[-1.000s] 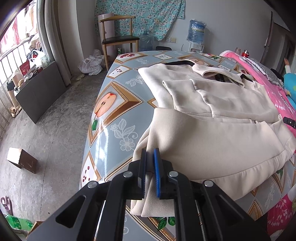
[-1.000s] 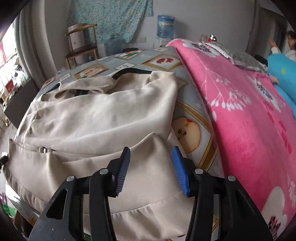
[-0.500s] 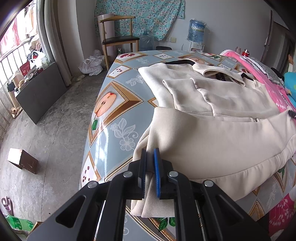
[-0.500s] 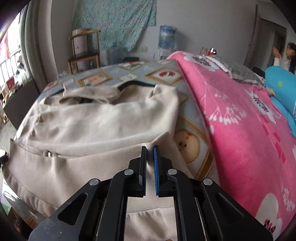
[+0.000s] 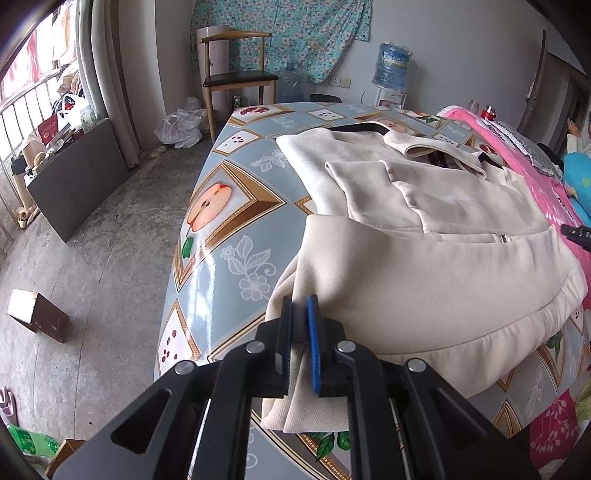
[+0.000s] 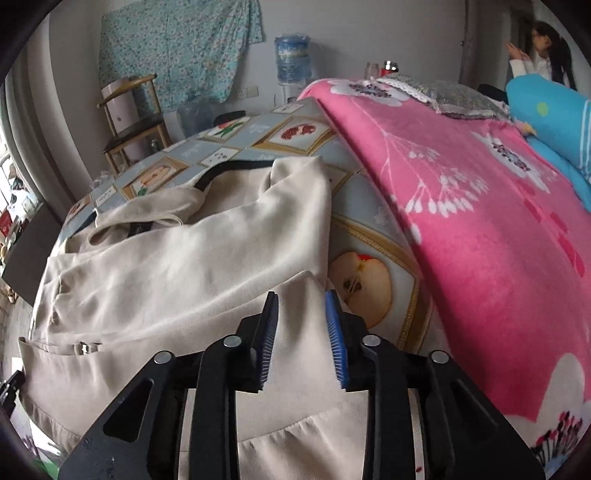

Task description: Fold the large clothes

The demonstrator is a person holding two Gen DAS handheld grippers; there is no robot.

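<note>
One beige coat [image 5: 424, 280]; two grippers [image 5: 299, 332] [image 6: 301, 325]; one table [image 5: 236, 236]

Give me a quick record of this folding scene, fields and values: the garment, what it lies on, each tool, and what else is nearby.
garment: beige jacket, partly folded, bottom part turned up over the body
surface: table with fruit-print cloth
left tool: shut on the jacket's left corner near the table edge
right tool: jaws opening, jacket fabric between the pads, not pinched
beside jacket: pink blanket on the right
background: wooden chair, water bottle, floral wall cloth
</note>
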